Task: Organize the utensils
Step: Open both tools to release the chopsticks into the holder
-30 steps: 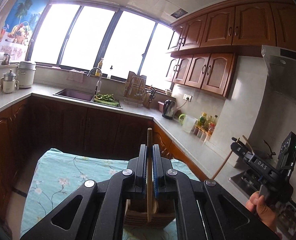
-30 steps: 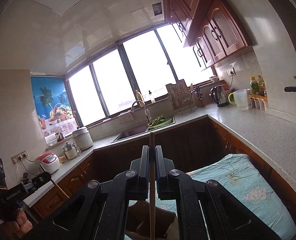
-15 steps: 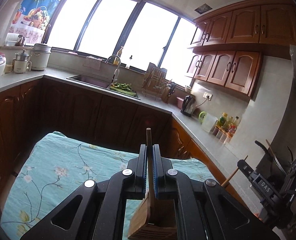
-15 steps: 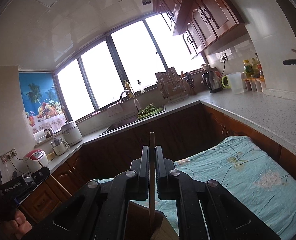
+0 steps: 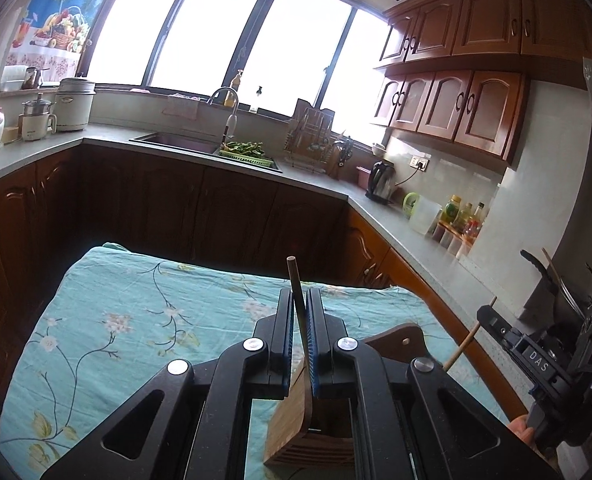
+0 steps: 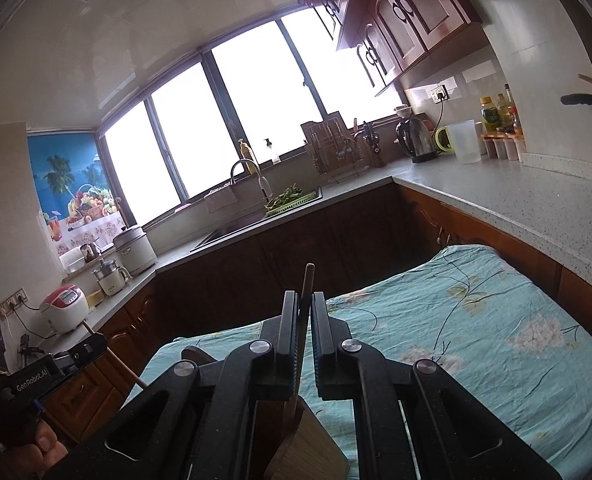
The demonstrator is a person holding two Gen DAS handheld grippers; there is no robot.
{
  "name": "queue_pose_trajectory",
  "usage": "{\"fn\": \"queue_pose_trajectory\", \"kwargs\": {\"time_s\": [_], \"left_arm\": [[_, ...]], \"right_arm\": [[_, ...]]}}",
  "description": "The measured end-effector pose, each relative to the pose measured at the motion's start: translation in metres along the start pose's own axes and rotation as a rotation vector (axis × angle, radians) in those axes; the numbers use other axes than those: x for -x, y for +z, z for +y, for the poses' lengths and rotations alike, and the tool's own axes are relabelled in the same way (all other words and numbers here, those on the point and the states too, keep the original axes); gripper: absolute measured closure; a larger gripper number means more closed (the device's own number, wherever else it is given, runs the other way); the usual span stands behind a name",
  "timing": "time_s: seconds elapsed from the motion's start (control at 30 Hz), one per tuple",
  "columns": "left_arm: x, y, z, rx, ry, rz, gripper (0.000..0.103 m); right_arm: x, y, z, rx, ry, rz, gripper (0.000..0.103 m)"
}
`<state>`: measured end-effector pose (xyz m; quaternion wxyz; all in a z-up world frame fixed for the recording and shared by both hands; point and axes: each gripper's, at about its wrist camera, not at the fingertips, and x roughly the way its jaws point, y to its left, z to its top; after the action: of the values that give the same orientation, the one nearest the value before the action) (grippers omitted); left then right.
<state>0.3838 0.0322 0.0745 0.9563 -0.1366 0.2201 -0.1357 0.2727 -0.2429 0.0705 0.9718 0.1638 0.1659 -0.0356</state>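
In the left wrist view my left gripper point(image 5: 300, 293) is shut on a wooden chopstick point(image 5: 293, 276) that leans slightly left and pokes up past the fingertips. Its lower end goes down into a wooden utensil holder point(image 5: 291, 412) standing on the teal floral tablecloth point(image 5: 135, 320). At the right edge, my right gripper point(image 5: 490, 316) carries a second chopstick point(image 5: 466, 346). The right wrist view shows that right gripper point(image 6: 304, 294) shut on its chopstick point(image 6: 308, 280), above the same holder point(image 6: 312, 448). The left gripper point(image 6: 95, 344) is at the far left there.
Dark wood cabinets under a grey countertop point(image 5: 416, 240) wrap around the table. On the counter are a sink point(image 5: 175, 142) with a green basket, a kettle point(image 5: 380, 182), bottles point(image 5: 460, 216) and rice cookers point(image 5: 73, 104). A black pan handle point(image 6: 588, 102) juts in at the right.
Both grippers have come down toward the table; the wooden holder now looms larger under the jaws. The left chopstick has tilted left between its pads.
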Motion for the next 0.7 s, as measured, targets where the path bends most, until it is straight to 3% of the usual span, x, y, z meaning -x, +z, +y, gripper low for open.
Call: {"fn": "queue_pose_trajectory", "kwargs": {"time_s": [0.17, 0.2, 0.23, 0.27, 0.3, 0.33, 0.4, 0.43, 0.53, 0.6, 0.7], "left_arm": [[0.007, -0.003, 0.001, -0.004, 0.003, 0.006, 0.098], [0.008, -0.004, 0.002, -0.006, 0.004, 0.016, 0.097], [0.006, -0.002, 0.001, -0.007, 0.006, 0.026, 0.094], [0.009, -0.002, 0.004, -0.008, 0.007, 0.032, 0.083], [0.012, -0.002, 0.003, -0.009, 0.016, 0.026, 0.072], [0.017, -0.001, 0.004, -0.011, 0.020, 0.016, 0.068], [0.031, -0.006, 0.006, -0.011, 0.021, 0.006, 0.054], [0.036, -0.006, 0.006, -0.010, 0.027, 0.004, 0.050], [0.054, -0.008, 0.007, -0.019, 0.049, -0.011, 0.036], [0.068, -0.014, 0.007, -0.014, 0.065, -0.020, 0.023], [0.091, -0.025, 0.008, 0.001, 0.070, -0.028, 0.018]], "right_arm": [[-0.001, 0.001, 0.002, 0.007, -0.003, 0.014, 0.096], [-0.002, 0.001, 0.002, 0.006, -0.004, 0.023, 0.092], [-0.002, 0.002, 0.001, 0.001, 0.003, 0.032, 0.091], [-0.001, 0.003, 0.001, -0.004, 0.009, 0.037, 0.089], [0.001, 0.002, 0.000, -0.007, 0.014, 0.037, 0.078], [0.005, 0.003, 0.000, -0.012, 0.017, 0.032, 0.057], [0.016, 0.004, -0.001, -0.025, 0.028, 0.008, 0.029], [0.022, 0.004, -0.002, -0.030, 0.031, -0.002, 0.021], [0.041, 0.006, -0.004, -0.048, 0.049, -0.015, 0.007], [0.055, 0.007, -0.005, -0.055, 0.057, -0.023, 0.004], [0.078, 0.005, -0.006, -0.060, 0.068, -0.027, 0.001]]}}
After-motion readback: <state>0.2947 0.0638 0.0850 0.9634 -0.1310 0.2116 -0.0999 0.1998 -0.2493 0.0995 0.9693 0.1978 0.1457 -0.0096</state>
